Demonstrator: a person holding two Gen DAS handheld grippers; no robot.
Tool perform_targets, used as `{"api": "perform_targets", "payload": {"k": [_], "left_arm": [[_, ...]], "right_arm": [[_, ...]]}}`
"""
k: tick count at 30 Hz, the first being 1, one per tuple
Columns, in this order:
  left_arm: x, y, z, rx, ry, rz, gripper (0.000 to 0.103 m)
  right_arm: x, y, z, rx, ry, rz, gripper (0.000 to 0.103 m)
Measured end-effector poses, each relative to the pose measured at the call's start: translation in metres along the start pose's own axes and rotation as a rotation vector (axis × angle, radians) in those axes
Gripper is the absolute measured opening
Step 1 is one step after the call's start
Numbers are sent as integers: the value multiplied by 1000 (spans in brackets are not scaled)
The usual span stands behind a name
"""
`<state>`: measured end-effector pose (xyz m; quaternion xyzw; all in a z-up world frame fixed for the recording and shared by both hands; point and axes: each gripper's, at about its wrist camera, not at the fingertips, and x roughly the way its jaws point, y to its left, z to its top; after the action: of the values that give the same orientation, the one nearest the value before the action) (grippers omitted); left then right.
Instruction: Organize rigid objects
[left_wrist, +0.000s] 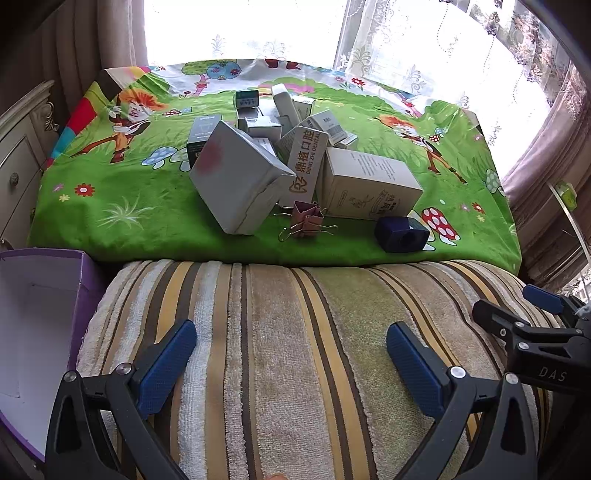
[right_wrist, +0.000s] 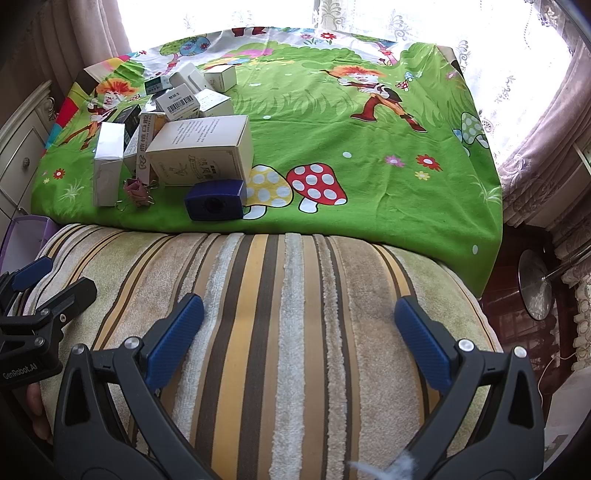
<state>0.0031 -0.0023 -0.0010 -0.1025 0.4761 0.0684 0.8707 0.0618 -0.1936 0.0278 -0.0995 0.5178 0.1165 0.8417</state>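
Above the striped towel (left_wrist: 280, 354), the left gripper (left_wrist: 291, 354) and right gripper (right_wrist: 299, 332) are both hovering wide apart, gripping nothing, short of the boxes (left_wrist: 280, 155).

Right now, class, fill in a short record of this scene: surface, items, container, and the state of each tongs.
surface: green cartoon cloth, striped towel in front
items: pile of cardboard boxes, pink binder clips, dark blue sharpener
container: purple box, open, at the left
left tongs: open, holding nothing
right tongs: open, holding nothing
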Motion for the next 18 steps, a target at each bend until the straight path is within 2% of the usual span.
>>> {"api": "perform_targets", "payload": {"k": [11, 18], "left_arm": [[0, -1, 2, -6, 20, 4, 103], [3, 0, 6, -26, 85, -7, 103]], "right_arm": [[0, 0, 0, 2, -4, 2, 103], [0, 2, -1, -2, -17, 0, 103]]}}
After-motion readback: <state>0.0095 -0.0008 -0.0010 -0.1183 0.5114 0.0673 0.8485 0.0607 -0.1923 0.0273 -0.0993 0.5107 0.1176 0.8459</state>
